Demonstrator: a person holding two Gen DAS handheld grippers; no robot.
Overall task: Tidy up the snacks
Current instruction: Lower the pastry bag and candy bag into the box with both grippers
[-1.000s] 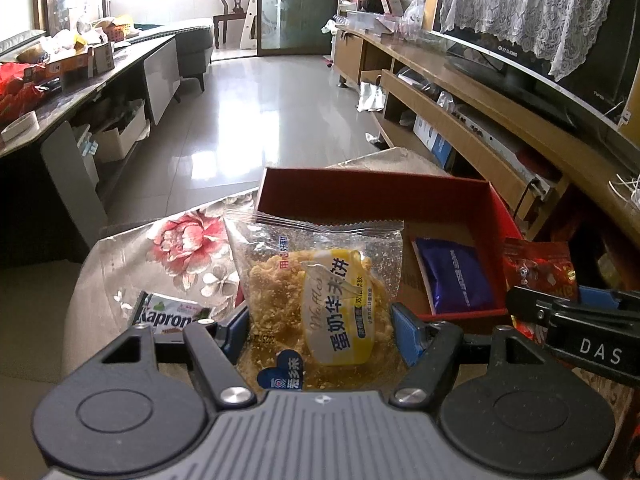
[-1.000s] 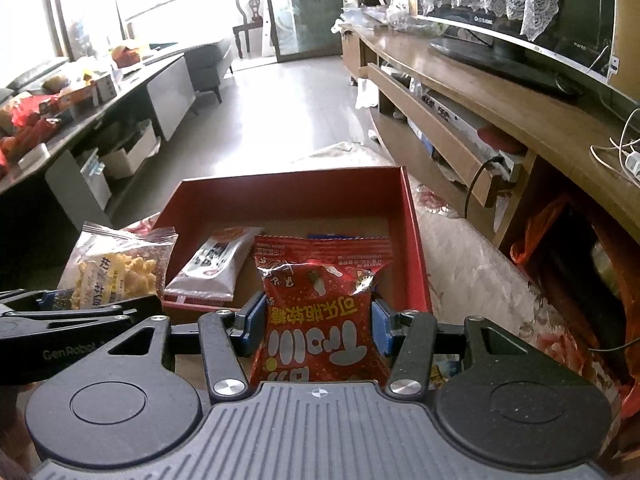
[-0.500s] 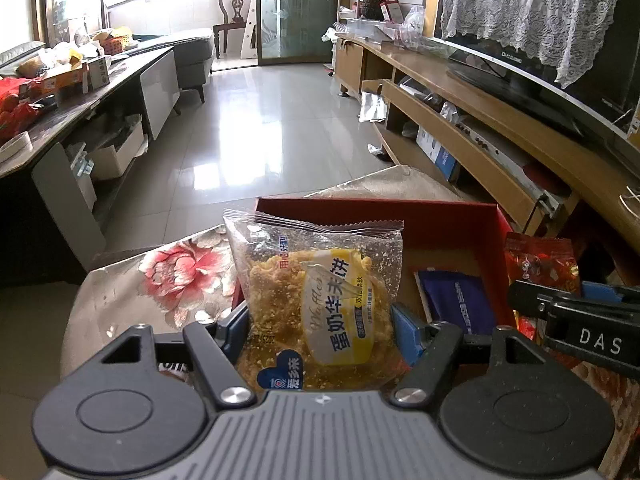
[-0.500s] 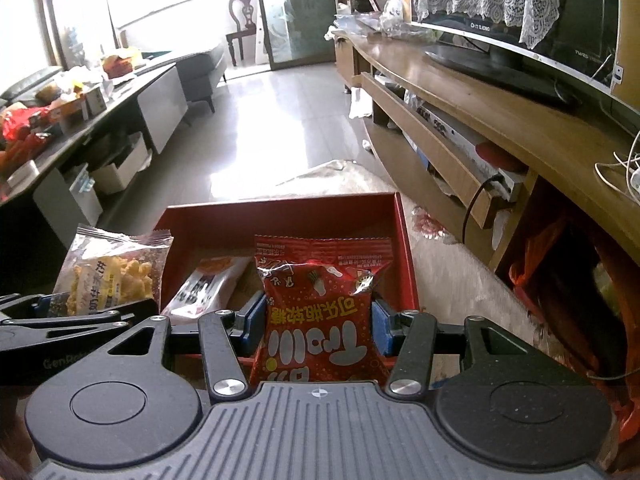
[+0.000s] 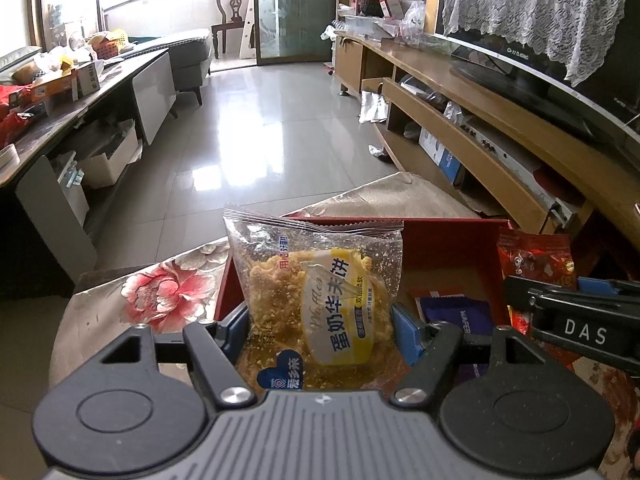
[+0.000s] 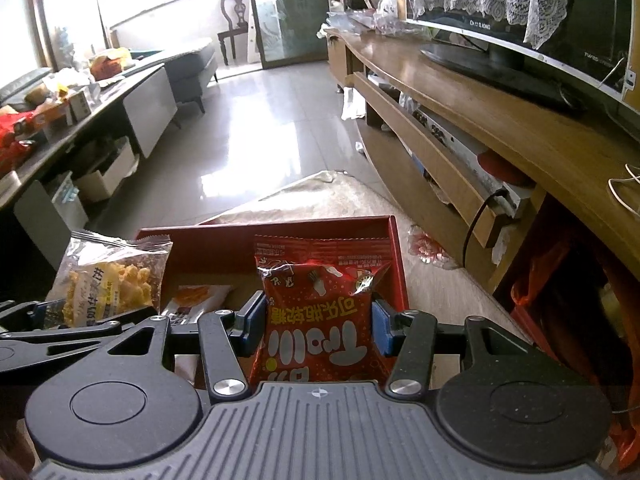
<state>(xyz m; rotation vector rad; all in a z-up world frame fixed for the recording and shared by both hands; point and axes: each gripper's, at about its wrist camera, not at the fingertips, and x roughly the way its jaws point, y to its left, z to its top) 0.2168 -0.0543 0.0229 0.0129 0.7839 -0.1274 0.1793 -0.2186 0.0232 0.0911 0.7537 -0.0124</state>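
Observation:
My left gripper (image 5: 318, 328) is shut on a clear waffle packet (image 5: 320, 292) with yellow crumbly biscuit, held above the near left part of a red box (image 5: 448, 226). My right gripper (image 6: 318, 326) is shut on a red candy packet (image 6: 320, 316), held above the same red box (image 6: 394, 264) near its right wall. A purple packet (image 5: 460, 316) lies in the box. A white and orange packet (image 6: 196, 300) lies in the box too. The waffle packet also shows in the right wrist view (image 6: 108, 280), and the red packet in the left wrist view (image 5: 536, 256).
The box sits on a table with a floral cloth (image 5: 160, 288). A long wooden TV cabinet (image 6: 500, 132) runs along the right. A dark side table (image 5: 80, 112) with clutter stands on the left. Tiled floor (image 5: 260, 140) lies beyond.
Both grippers have risen and tilted up with their packets. The box now sits lower in both views, and the Kapron packet on the cloth has dropped out of view.

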